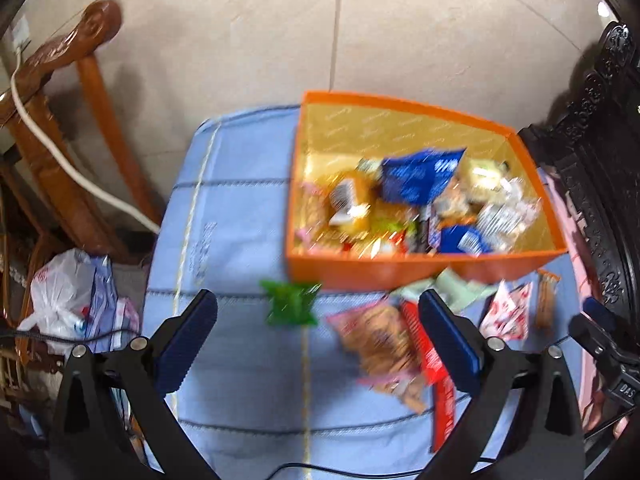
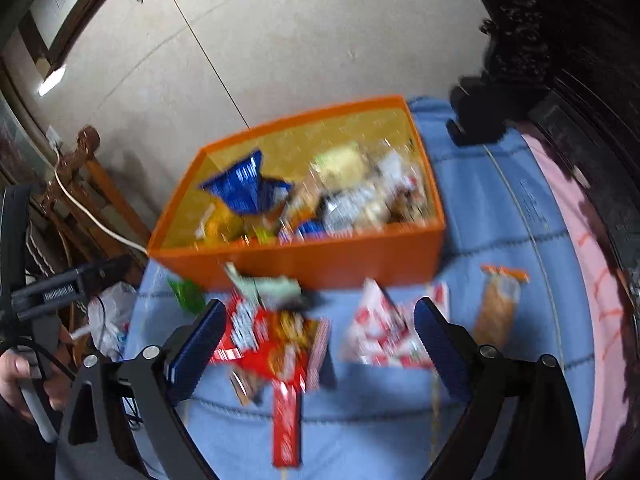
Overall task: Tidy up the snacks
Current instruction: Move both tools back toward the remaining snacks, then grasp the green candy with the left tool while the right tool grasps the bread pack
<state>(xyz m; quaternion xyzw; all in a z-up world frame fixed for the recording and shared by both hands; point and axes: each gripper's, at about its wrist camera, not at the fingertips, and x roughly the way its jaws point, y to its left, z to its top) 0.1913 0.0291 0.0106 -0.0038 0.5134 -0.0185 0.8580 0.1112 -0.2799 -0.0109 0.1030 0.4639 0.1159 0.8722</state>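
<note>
This looks like a room in a home. The floor is laid with large pale glossy tiles. Carved reddish wooden furniture, like a chair or bench arm, stands at one side with a white cable draped over it. Dark, ornately carved furniture stands opposite. A blue quilted cloth and a pink cloth cover the surface, where an orange box of packaged snacks sits. A knotted white plastic bag lies on the floor.
</note>
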